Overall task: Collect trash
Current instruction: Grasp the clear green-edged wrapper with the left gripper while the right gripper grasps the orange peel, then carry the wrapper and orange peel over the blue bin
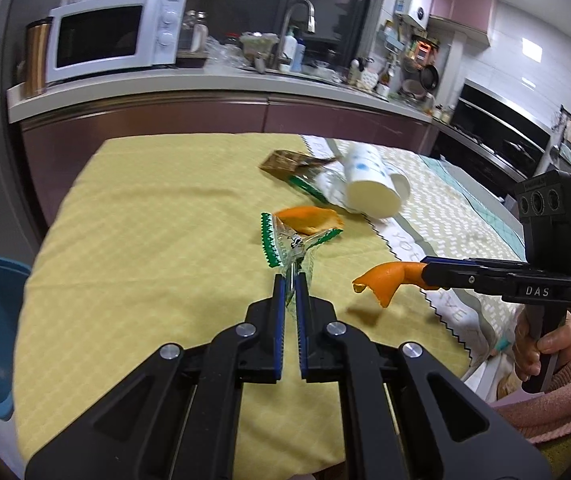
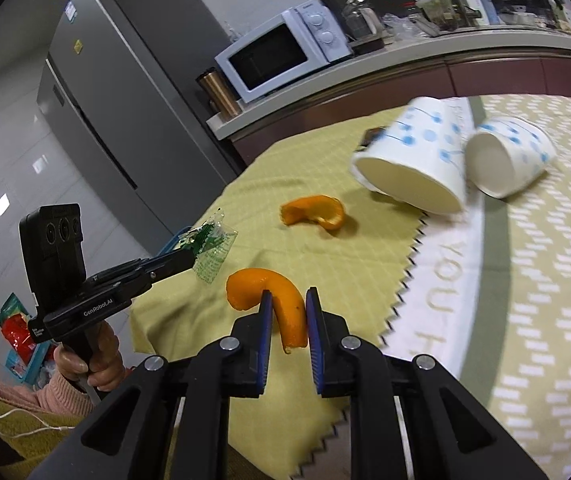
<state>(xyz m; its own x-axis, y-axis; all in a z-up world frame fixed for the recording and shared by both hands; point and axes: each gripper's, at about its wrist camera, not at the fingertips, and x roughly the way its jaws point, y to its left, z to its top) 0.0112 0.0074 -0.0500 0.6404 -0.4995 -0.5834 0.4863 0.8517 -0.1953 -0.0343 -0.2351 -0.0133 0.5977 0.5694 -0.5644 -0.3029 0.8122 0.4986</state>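
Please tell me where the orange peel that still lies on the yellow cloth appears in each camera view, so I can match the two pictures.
Left wrist view: the loose orange peel lies at centre, just beyond the wrapper held in the left tongs.
Right wrist view: the same peel lies at centre, above the right tongs, which hold another peel.
Shared landmark: the tipped paper cup lying to the peel's right.
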